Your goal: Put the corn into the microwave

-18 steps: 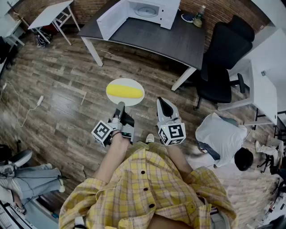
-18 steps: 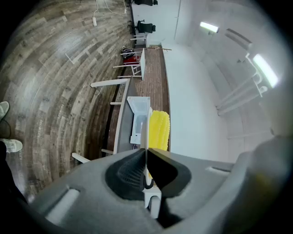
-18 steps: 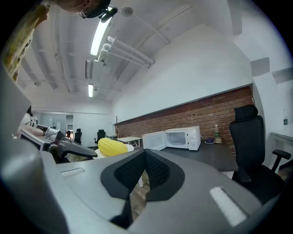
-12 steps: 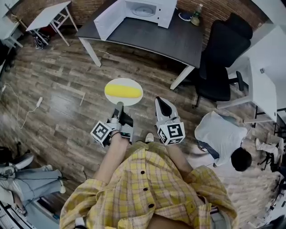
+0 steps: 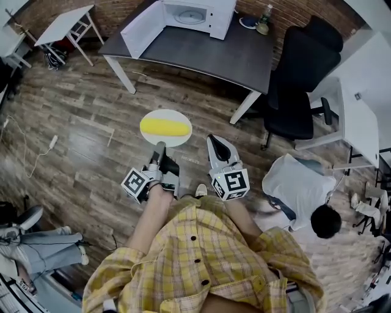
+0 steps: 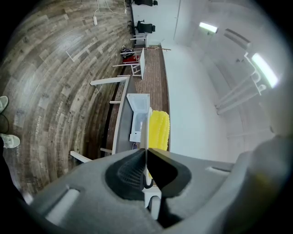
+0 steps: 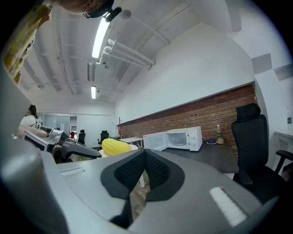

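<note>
A white plate is gripped by its near rim in the left claw, and the corn is carried lying on it, just ahead of the claw tips. The right claw is held closed on nothing, just beside the left. The open microwave is seen well ahead on the dark surface.

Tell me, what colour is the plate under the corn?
The plate is white; the head view shows it best.
</note>
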`<state>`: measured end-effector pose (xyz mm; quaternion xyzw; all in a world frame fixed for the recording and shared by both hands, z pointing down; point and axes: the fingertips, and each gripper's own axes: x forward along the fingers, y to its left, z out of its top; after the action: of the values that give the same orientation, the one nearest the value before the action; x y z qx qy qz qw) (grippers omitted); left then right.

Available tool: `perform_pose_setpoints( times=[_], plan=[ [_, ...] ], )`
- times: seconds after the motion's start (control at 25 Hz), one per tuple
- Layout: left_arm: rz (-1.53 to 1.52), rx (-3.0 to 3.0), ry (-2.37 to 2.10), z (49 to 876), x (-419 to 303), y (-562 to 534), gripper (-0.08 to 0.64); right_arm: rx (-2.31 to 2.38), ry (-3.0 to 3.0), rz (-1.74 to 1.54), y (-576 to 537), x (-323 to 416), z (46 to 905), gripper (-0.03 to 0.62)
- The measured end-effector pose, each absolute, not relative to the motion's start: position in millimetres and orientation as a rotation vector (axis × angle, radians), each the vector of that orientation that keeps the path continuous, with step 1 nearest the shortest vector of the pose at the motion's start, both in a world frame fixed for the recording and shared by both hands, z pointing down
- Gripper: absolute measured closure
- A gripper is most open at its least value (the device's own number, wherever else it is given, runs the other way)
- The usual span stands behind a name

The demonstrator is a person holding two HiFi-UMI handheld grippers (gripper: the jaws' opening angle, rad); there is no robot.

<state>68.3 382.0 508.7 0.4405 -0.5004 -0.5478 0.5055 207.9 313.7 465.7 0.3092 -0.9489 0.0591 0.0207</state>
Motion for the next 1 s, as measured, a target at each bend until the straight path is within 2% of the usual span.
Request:
perform_pose_setpoints(
  times=[0.52, 1.0],
  plan=[
    [-1.338, 1.047, -1.239, 507.2, 99.0, 358.5, 0.549, 0.905, -2.955, 0.197, 287.6, 241.4, 478.4, 0.589],
    [-1.348, 1.03, -1.233, 523.5, 57.8, 311.4, 0.549, 0.883, -2.929, 0.22, 243.0, 206.7, 496.1, 0.589]
  ],
)
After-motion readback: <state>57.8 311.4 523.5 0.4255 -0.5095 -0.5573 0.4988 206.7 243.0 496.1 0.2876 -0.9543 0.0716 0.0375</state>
